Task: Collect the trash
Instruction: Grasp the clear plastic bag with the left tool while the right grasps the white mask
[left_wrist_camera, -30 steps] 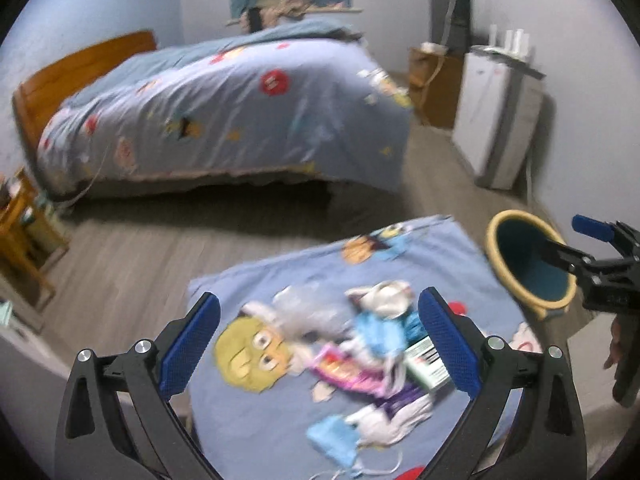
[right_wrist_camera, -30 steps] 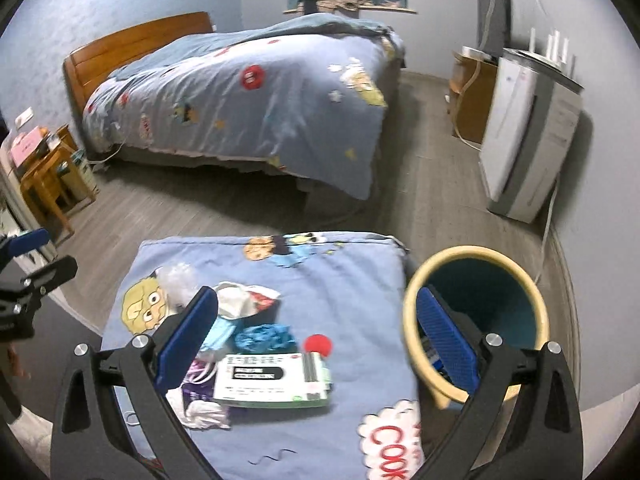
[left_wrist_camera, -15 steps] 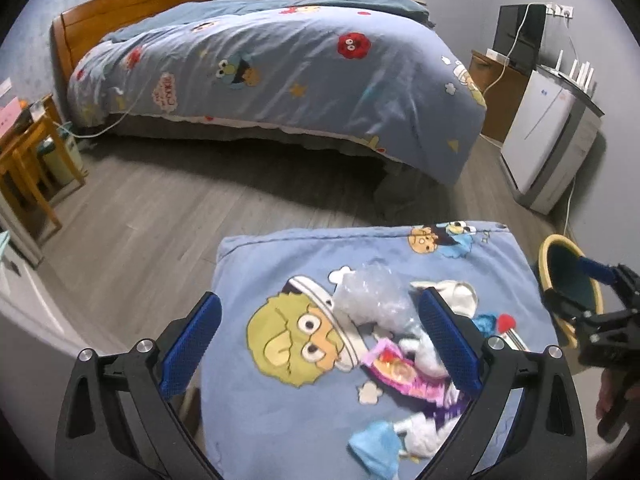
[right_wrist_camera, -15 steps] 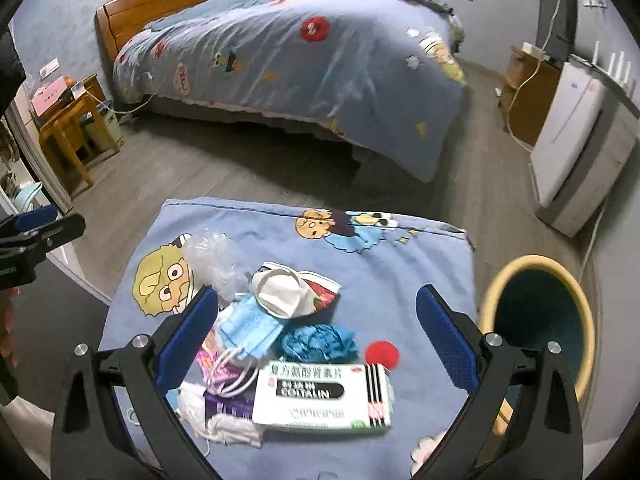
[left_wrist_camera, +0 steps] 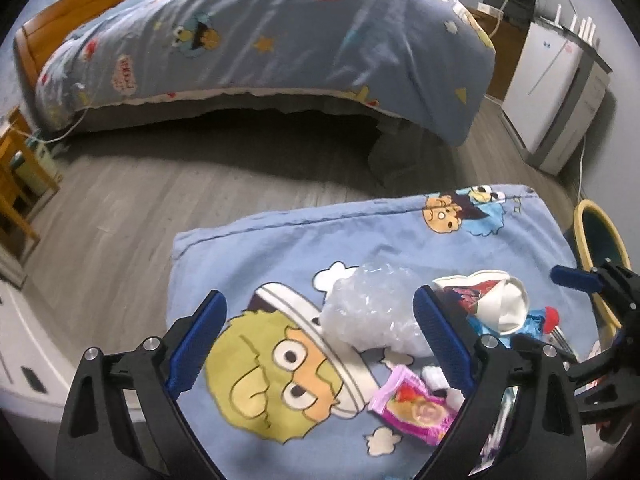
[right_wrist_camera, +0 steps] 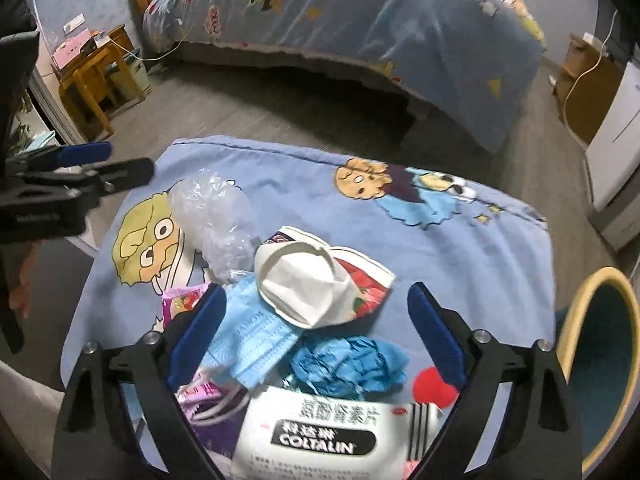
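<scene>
Trash lies on a blue cartoon-print cushion (left_wrist_camera: 280, 248): a crumpled clear plastic bag (left_wrist_camera: 370, 312), a pink wrapper (left_wrist_camera: 416, 410), a crushed paper cup (right_wrist_camera: 308, 284), a blue face mask (right_wrist_camera: 252, 340), a blue glove (right_wrist_camera: 348, 364) and a white Coltalin box (right_wrist_camera: 324, 436). My left gripper (left_wrist_camera: 320, 340) is open and empty above the cushion, its right finger beside the plastic bag. My right gripper (right_wrist_camera: 316, 332) is open and empty, low over the cup, mask and glove. A yellow-rimmed bin (right_wrist_camera: 596, 360) stands right of the cushion.
A bed with a blue quilt (left_wrist_camera: 280, 32) stands behind, across grey wood floor (left_wrist_camera: 120, 200). A white appliance (left_wrist_camera: 556, 92) is at the right wall. A small wooden table (right_wrist_camera: 96, 80) stands left. The bin (left_wrist_camera: 600, 240) also shows in the left wrist view.
Both grippers have moved forward and down toward the trash pile, which now looks much larger. Both have stayed open and empty.
</scene>
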`<state>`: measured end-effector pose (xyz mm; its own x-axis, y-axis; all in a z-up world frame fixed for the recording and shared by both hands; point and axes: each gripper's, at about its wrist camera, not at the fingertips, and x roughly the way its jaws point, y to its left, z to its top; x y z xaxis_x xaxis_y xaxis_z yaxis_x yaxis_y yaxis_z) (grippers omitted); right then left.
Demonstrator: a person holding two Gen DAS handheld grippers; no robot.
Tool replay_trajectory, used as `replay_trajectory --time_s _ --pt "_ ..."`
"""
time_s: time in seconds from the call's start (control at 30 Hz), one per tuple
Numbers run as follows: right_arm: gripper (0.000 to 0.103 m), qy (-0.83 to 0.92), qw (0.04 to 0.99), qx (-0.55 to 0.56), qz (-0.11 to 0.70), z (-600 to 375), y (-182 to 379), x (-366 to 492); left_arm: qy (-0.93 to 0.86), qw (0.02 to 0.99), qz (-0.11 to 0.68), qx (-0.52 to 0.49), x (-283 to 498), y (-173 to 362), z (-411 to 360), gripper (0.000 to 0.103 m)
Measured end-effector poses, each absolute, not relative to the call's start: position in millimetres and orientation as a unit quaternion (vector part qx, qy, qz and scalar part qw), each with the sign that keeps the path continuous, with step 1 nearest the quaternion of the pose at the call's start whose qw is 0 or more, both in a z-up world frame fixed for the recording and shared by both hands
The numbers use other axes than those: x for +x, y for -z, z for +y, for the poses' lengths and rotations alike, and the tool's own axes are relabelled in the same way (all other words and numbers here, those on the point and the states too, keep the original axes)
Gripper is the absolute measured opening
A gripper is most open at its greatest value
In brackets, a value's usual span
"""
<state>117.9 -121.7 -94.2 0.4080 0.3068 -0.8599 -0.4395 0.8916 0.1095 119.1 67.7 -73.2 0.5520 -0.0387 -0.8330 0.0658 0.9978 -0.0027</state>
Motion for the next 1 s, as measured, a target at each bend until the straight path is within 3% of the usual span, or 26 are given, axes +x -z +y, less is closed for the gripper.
replay_trajectory --time_s 0.07,0.17,0.33,0.47,0.5,0.67,1.0 --pt "0.082 -0.226 0.832 -0.065 0.502 -119.9 99.5 122.7 0.038 0.878 0.476 0.026 124.3 80.0 62.0 0.091" --pt "0.076 -0.226 0.827 -0.079 0.51 -114.4 108.5 128.7 0.051 0.869 0.49 0.043 132.6 91.7 52.1 0.077" --pt "0.065 -0.231 0.82 -0.075 0.518 -109.1 116.9 136.3 0.078 0.855 0.511 0.041 140.2 107.8 42.4 0.067" --pt "0.064 -0.232 0.821 -0.074 0.516 -109.5 114.2 135.0 0.103 0.835 0.538 0.051 139.4 122.5 33.3 0.046" --pt "0.056 -0.232 0.823 -0.069 0.513 -111.0 112.3 134.7 0.105 0.834 0.538 0.056 138.2 122.8 31.5 0.042" --pt "0.056 -0.231 0.831 -0.06 0.502 -117.4 101.7 129.9 0.108 0.837 0.533 0.06 132.3 114.8 29.6 0.019" --pt "0.056 -0.221 0.861 -0.038 0.456 -145.2 50.2 99.6 0.106 0.879 0.456 0.084 103.4 57.3 15.5 0.016"
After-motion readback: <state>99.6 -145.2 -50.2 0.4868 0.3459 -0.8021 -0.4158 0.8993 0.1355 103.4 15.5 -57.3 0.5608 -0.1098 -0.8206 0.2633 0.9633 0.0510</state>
